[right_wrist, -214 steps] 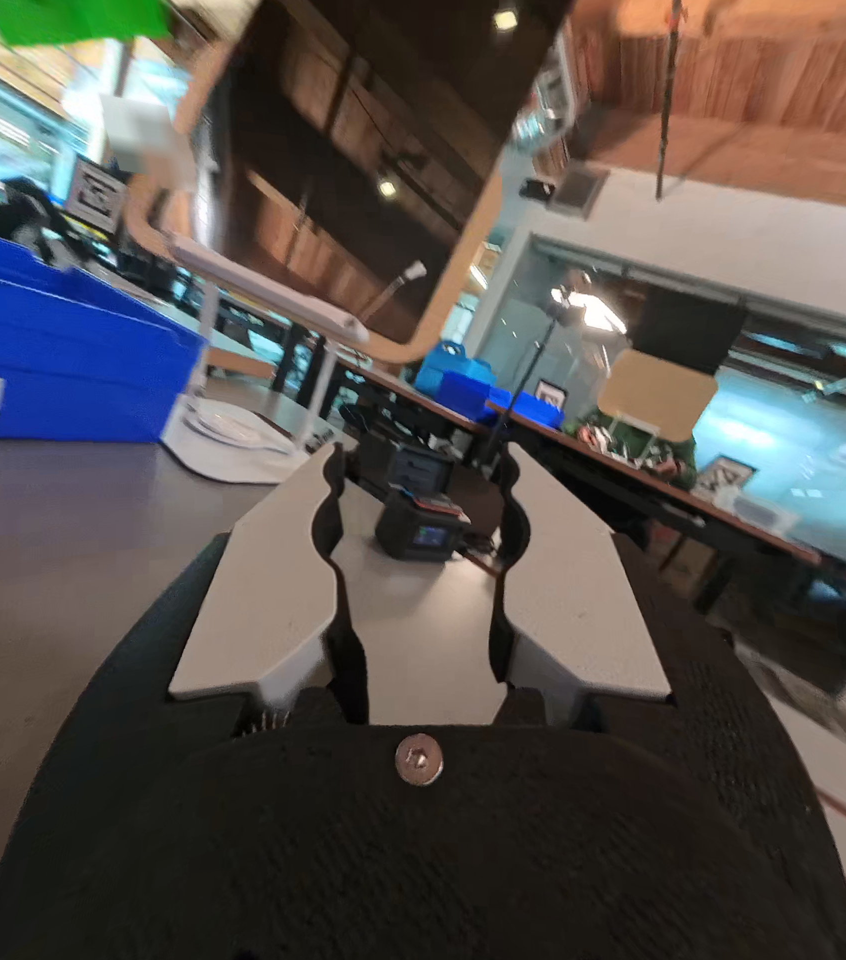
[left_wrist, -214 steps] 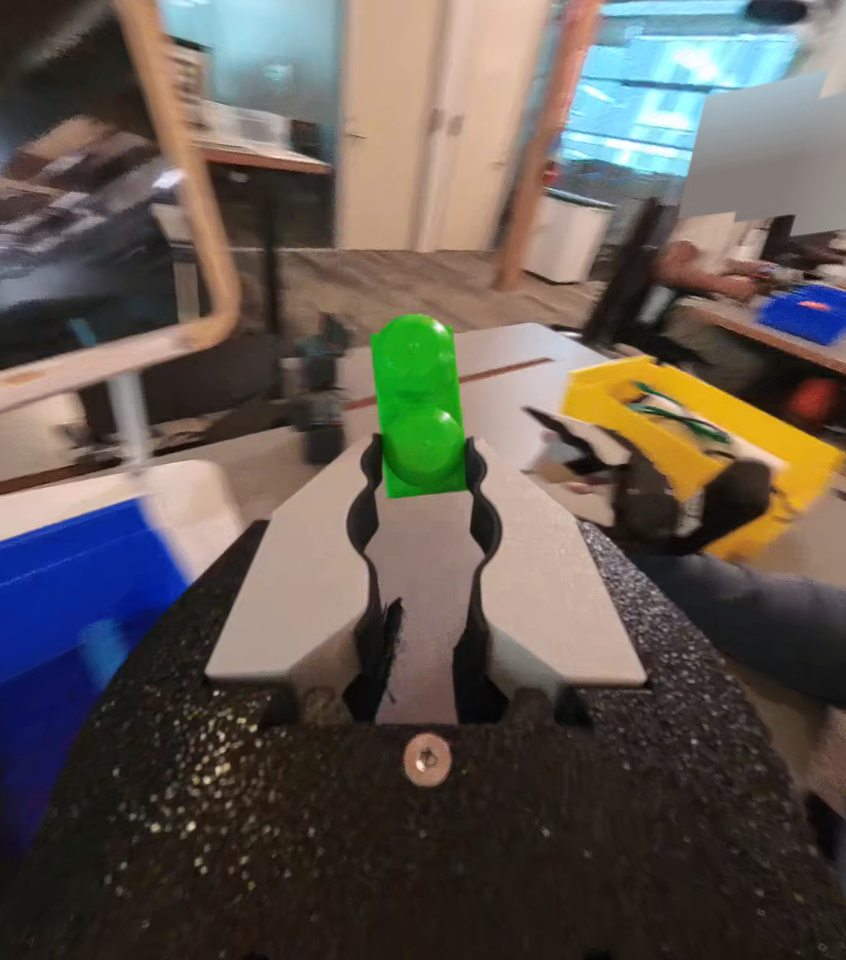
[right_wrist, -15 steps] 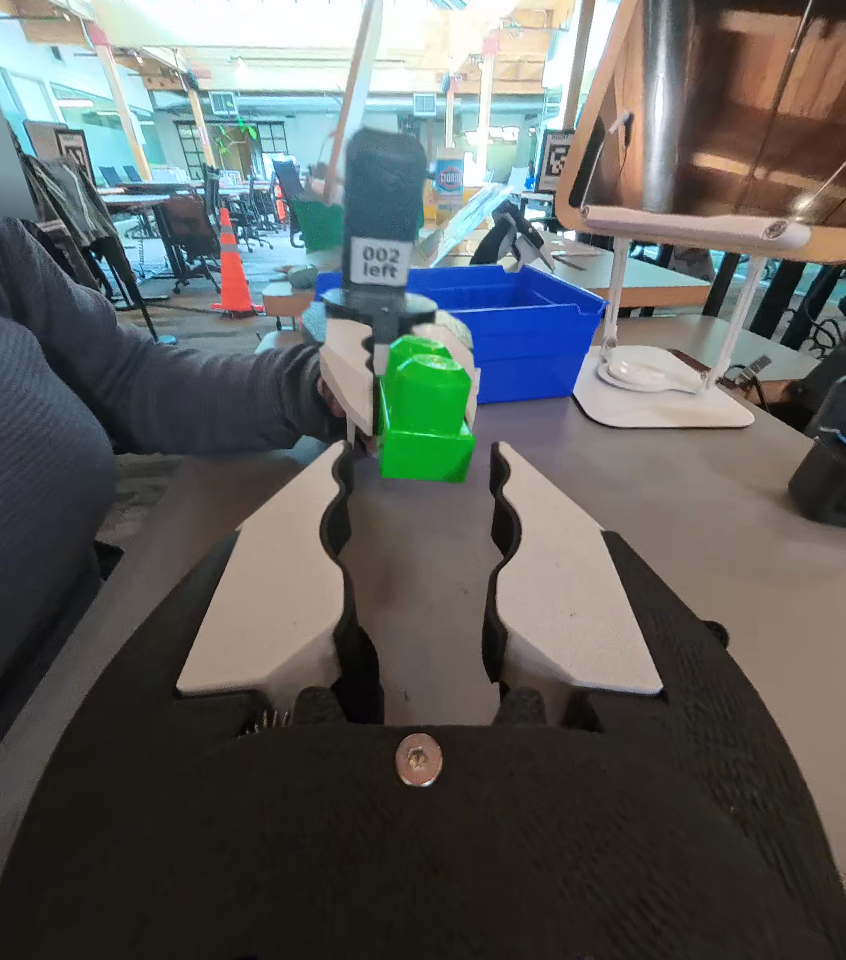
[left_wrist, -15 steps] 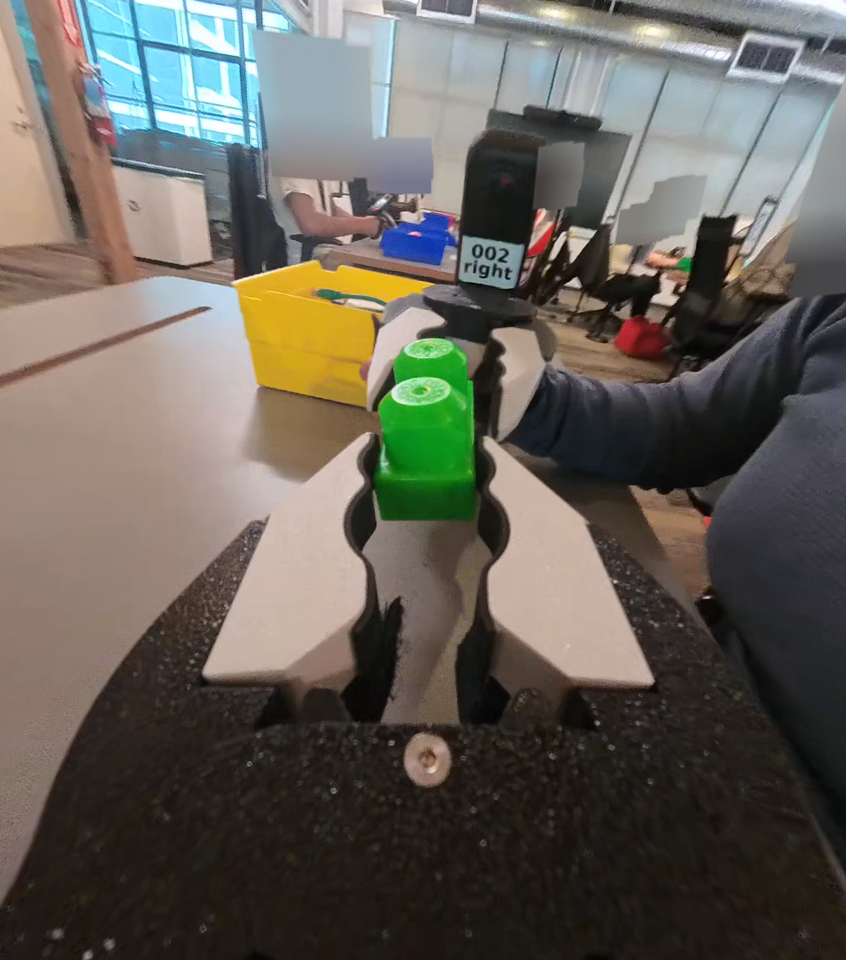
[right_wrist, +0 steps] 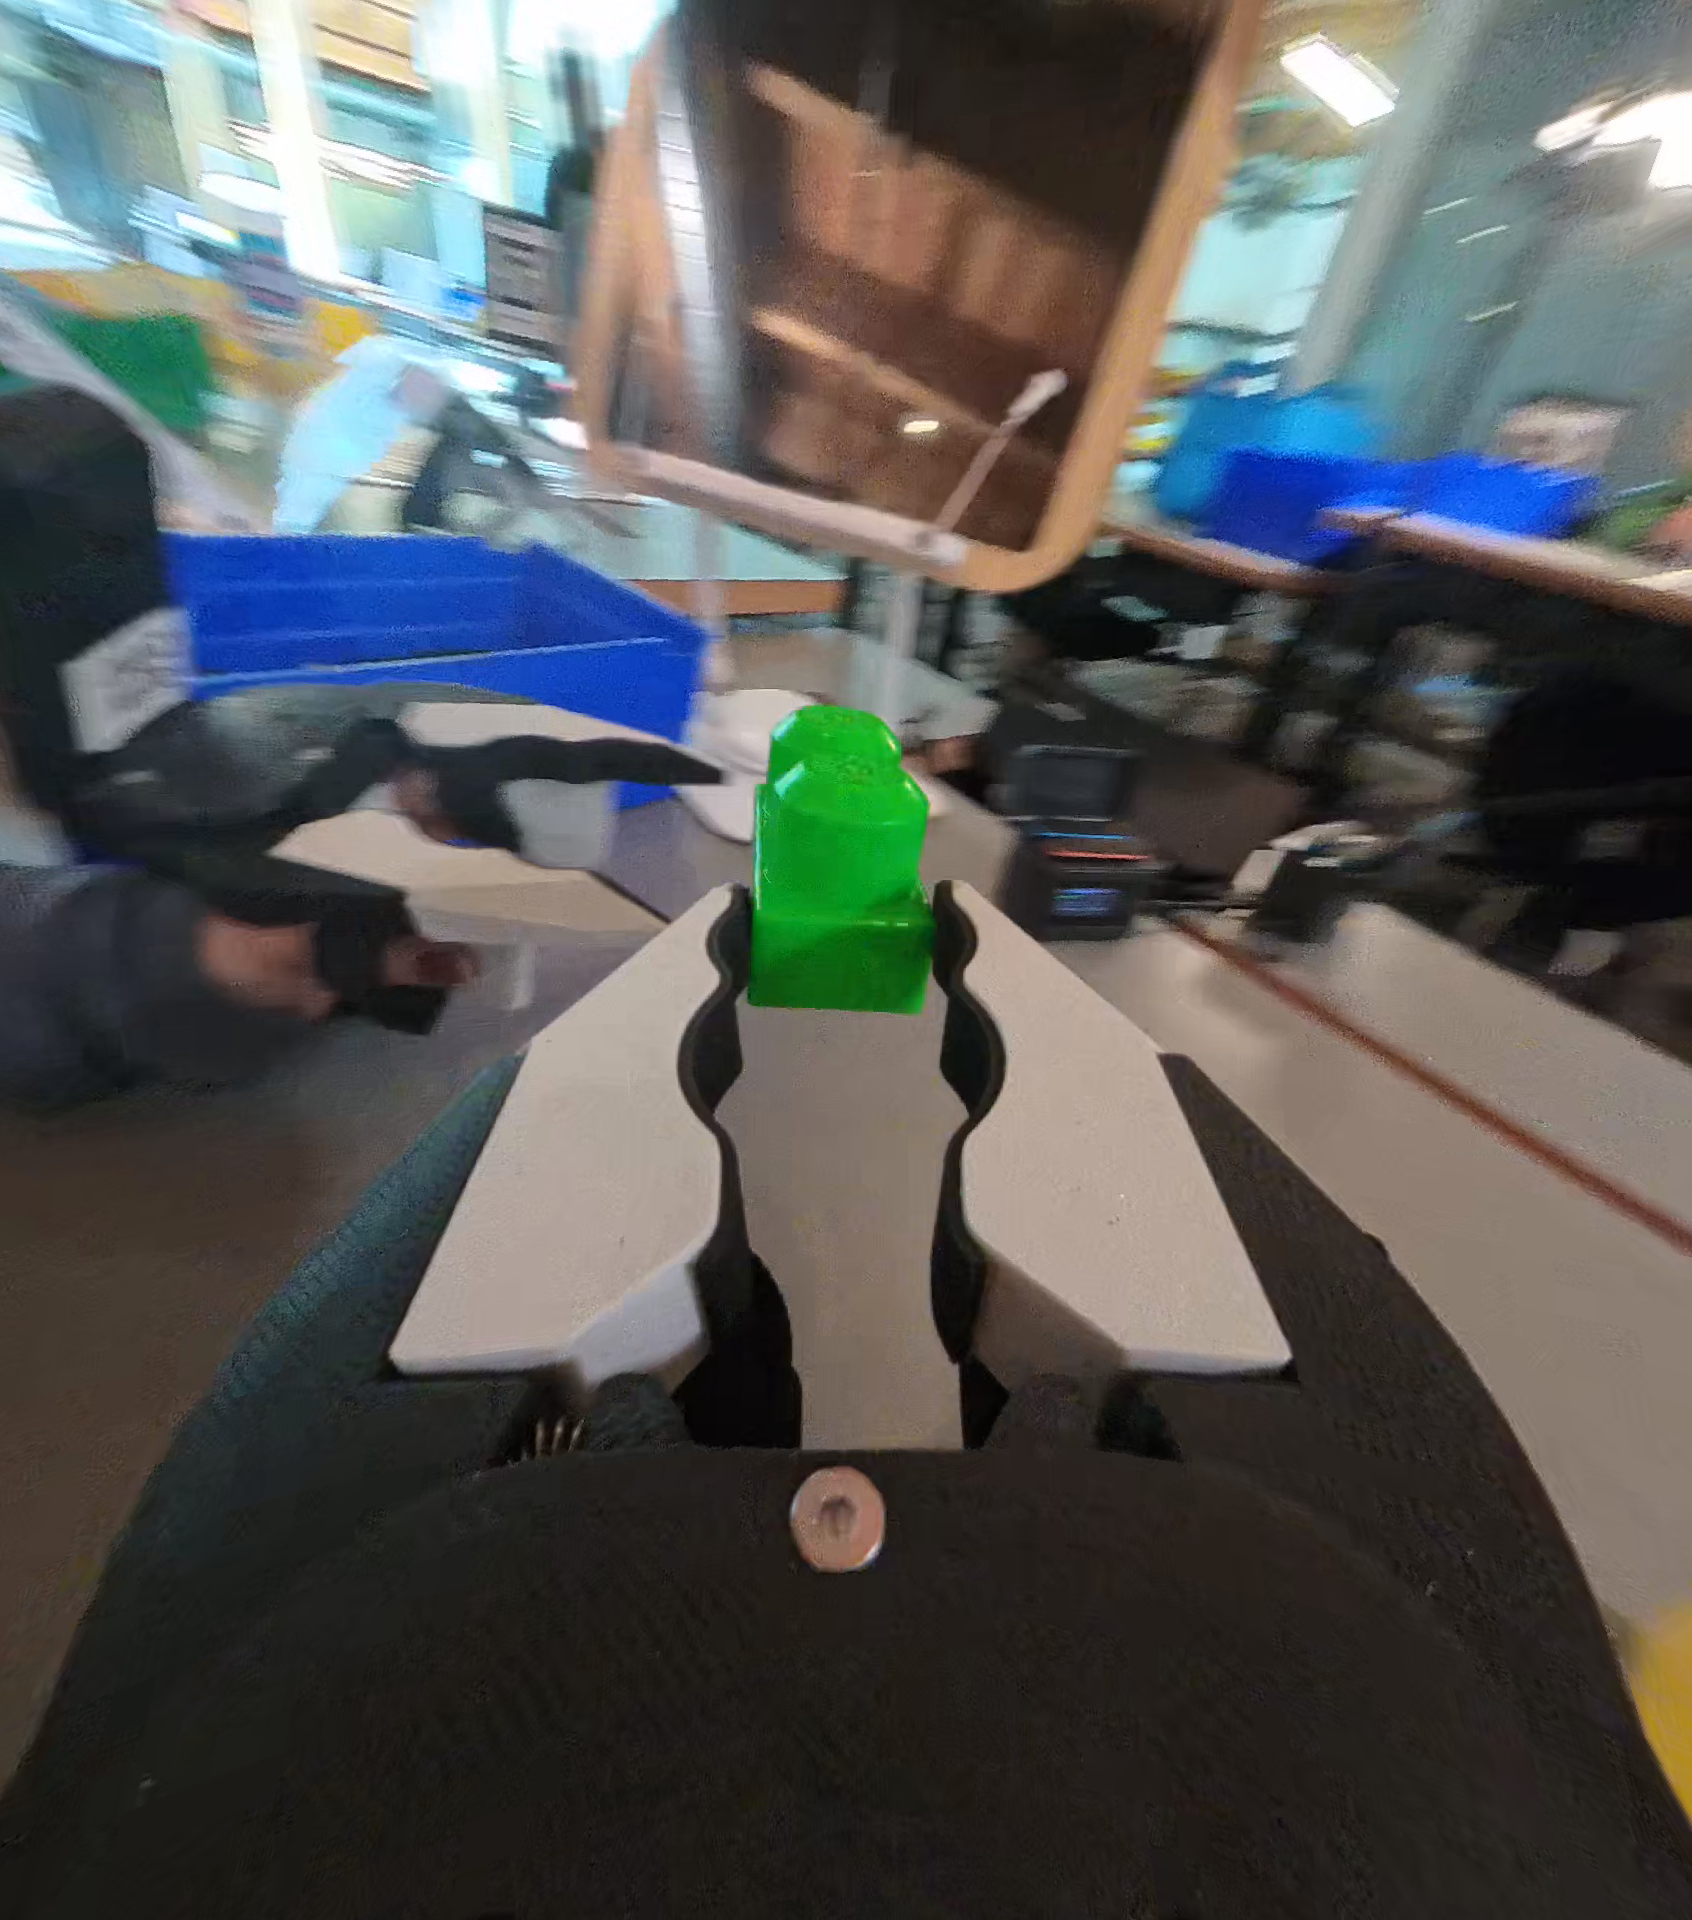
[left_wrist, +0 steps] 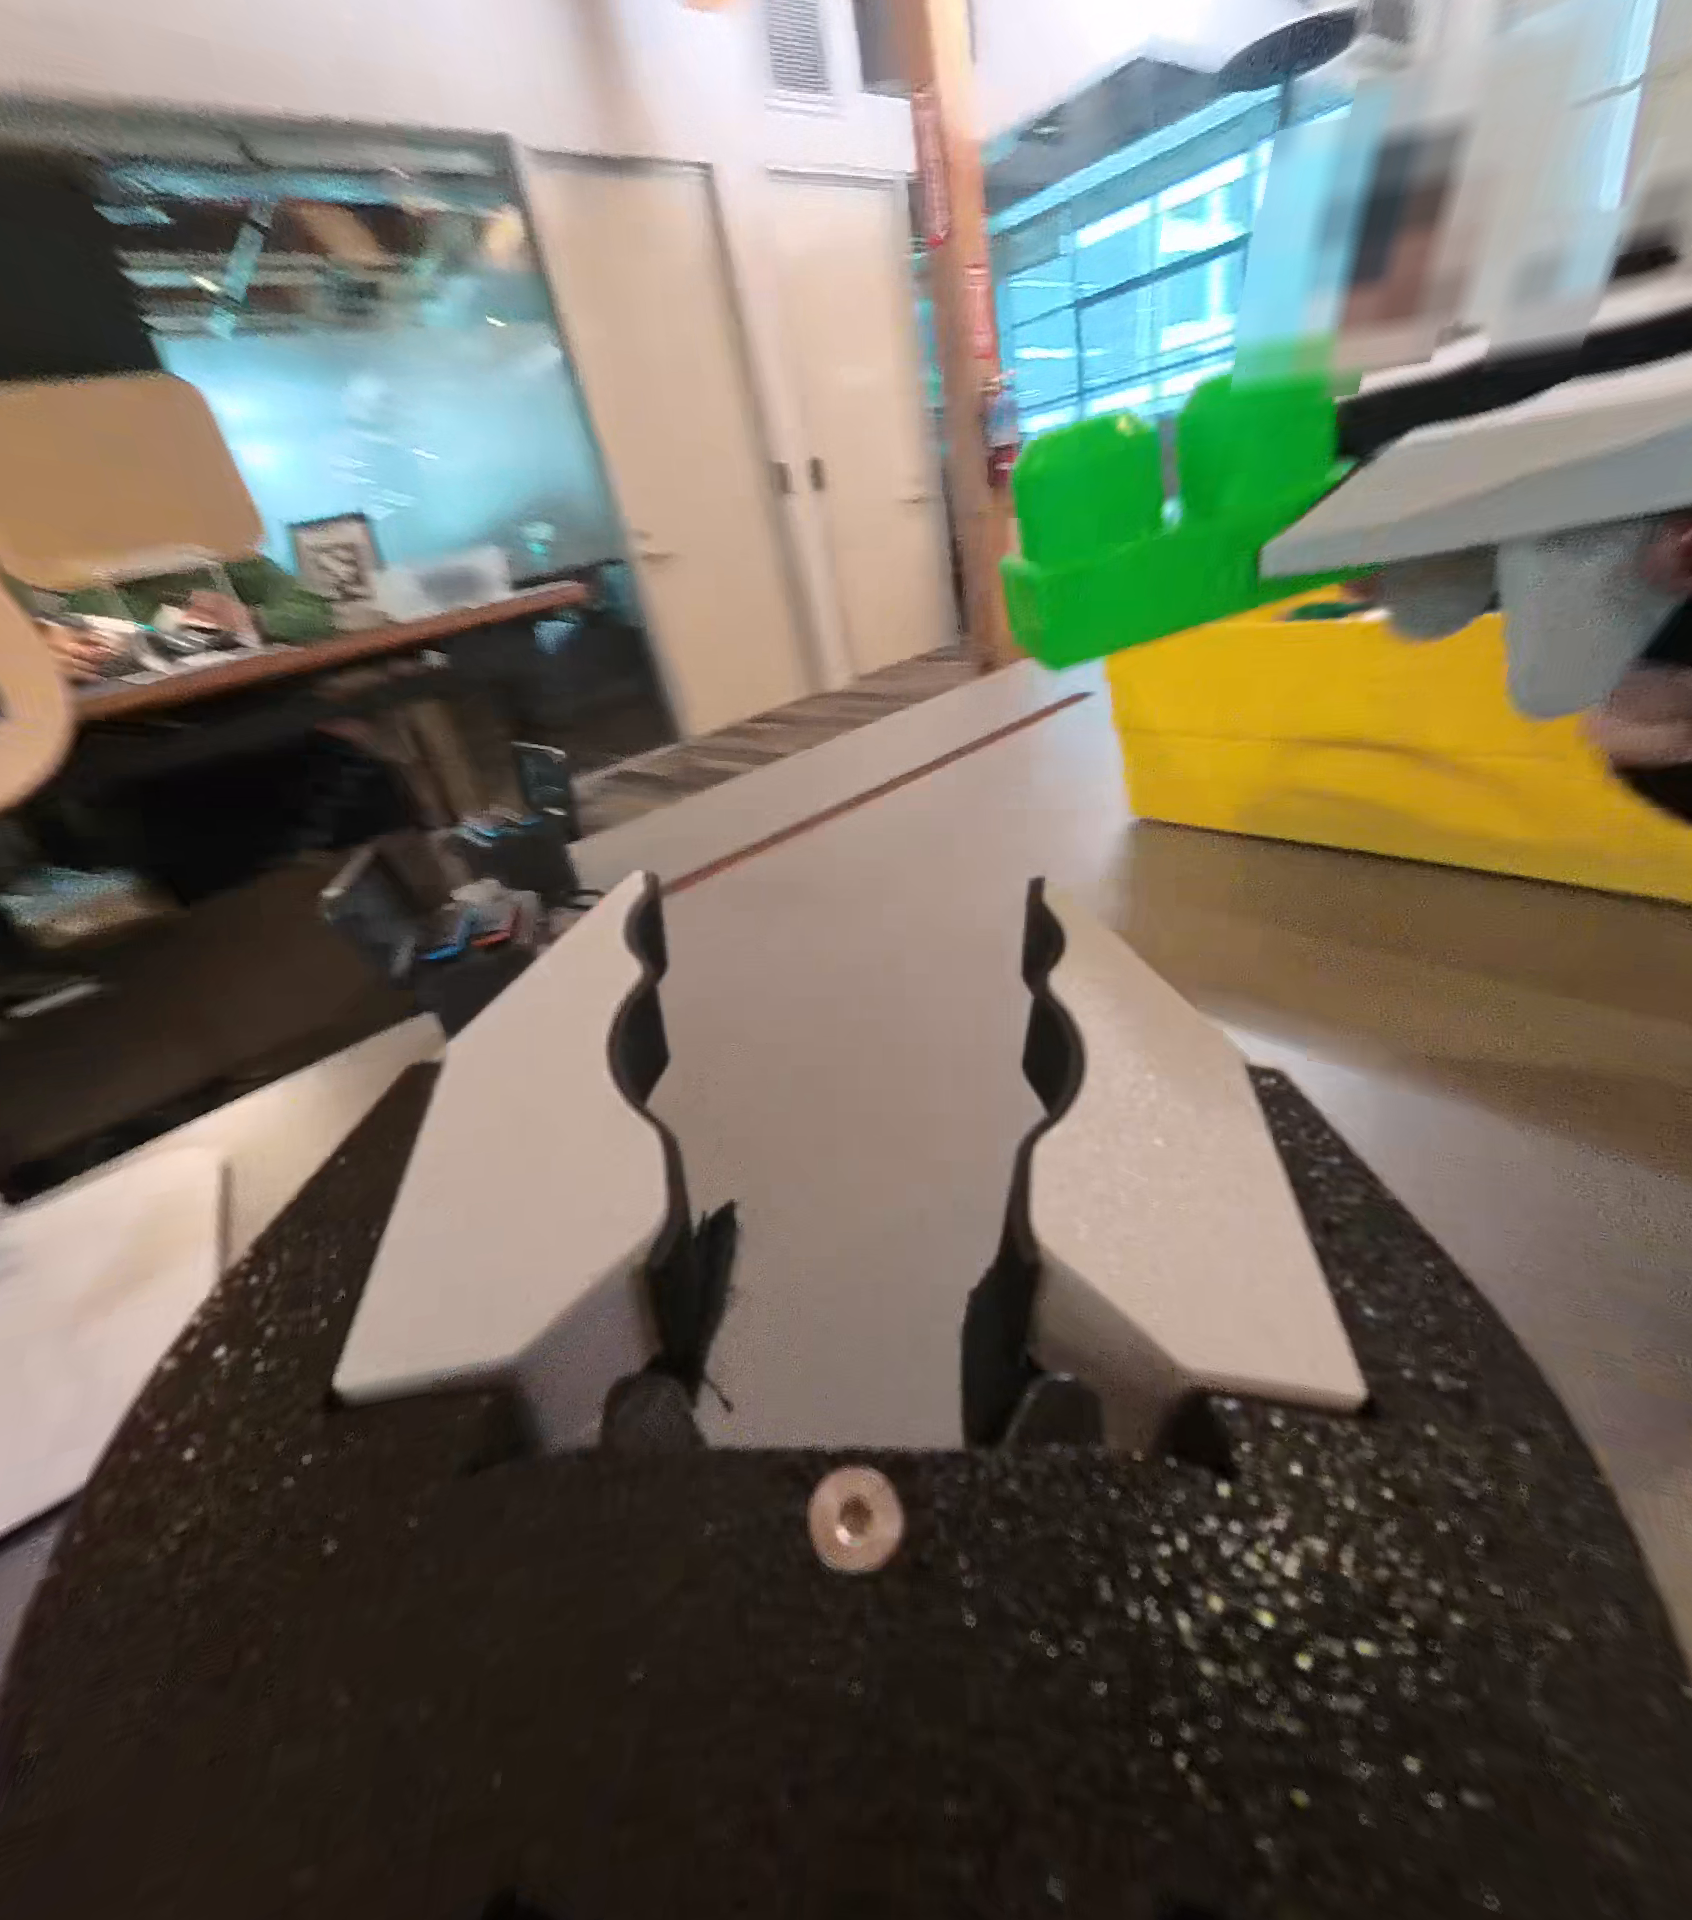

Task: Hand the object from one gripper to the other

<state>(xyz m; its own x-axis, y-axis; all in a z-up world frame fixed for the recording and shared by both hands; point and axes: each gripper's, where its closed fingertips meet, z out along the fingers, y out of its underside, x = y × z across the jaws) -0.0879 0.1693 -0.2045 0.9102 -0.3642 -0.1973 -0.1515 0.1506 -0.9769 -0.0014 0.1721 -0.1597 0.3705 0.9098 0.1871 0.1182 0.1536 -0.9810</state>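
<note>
The object is a bright green two-stud toy brick [right_wrist: 837, 883]. My right gripper [right_wrist: 840, 904] is shut on its base, with the studs pointing away from the camera. In the left wrist view the same brick [left_wrist: 1143, 530] shows at the upper right, held above the table by the right gripper's grey fingers [left_wrist: 1507, 488]. My left gripper [left_wrist: 837, 914] is open and empty, low over the grey table [left_wrist: 1341, 1039]. In the right wrist view the left gripper [right_wrist: 551, 779] sits blurred at the left, apart from the brick.
A yellow bin [left_wrist: 1424, 758] stands on the table at the right in the left wrist view. A blue bin [right_wrist: 426, 623], a white lamp base [right_wrist: 769, 727] and a small black device [right_wrist: 1070, 842] stand beyond the brick. A sleeved arm [right_wrist: 21, 977] lies at the left.
Half a second ago my left gripper held the brick and the right was open near it. Now the right is shut on the brick, the left is open, and the two have drawn apart.
</note>
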